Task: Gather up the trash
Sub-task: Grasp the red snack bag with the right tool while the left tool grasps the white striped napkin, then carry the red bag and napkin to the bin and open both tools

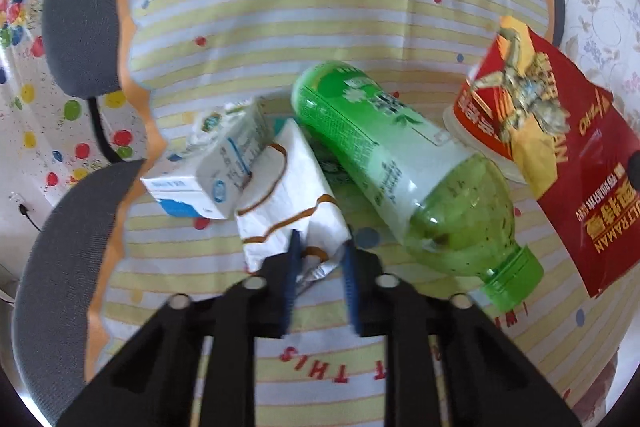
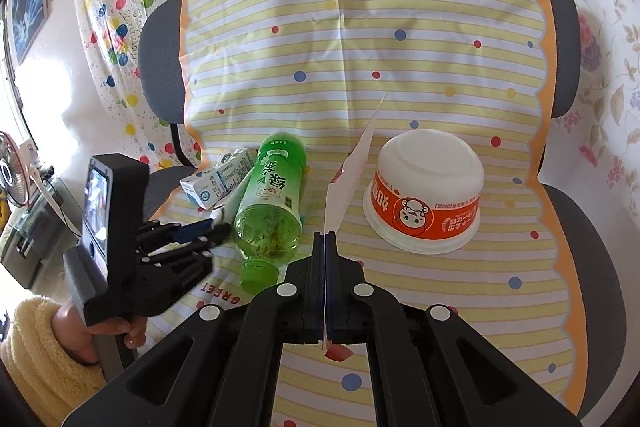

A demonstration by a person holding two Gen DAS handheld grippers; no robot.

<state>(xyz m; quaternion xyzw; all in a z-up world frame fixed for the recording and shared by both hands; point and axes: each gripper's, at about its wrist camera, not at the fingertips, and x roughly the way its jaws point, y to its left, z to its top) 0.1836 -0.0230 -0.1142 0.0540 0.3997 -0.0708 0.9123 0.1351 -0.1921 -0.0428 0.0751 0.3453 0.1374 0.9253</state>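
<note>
Both grippers clamped on trash over the striped cloth

Left gripper (image 1: 320, 251) angles down, pinching the white wrapper (image 1: 288, 187) beside the green bottle (image 1: 400, 163) — right gripper (image 2: 325, 241) squeezes the red snack bag (image 2: 348, 171); the paper bowl (image 2: 426, 191) sits upside down nearby.

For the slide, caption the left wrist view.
Left gripper pinching crumpled white brown-trimmed wrapper beside green plastic bottle on striped cloth.

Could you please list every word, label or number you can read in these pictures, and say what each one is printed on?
"ULTRAMAN": red snack bag, seen upside down.
"THIS": striped cloth, red letters near the left gripper.
"GREET": the same cloth, by the green bottle.
Chinese characters on the green bottle and the orange-banded bowl: visible, not transcribed.
Milk carton and white pouch: print too small or blurred.
</note>
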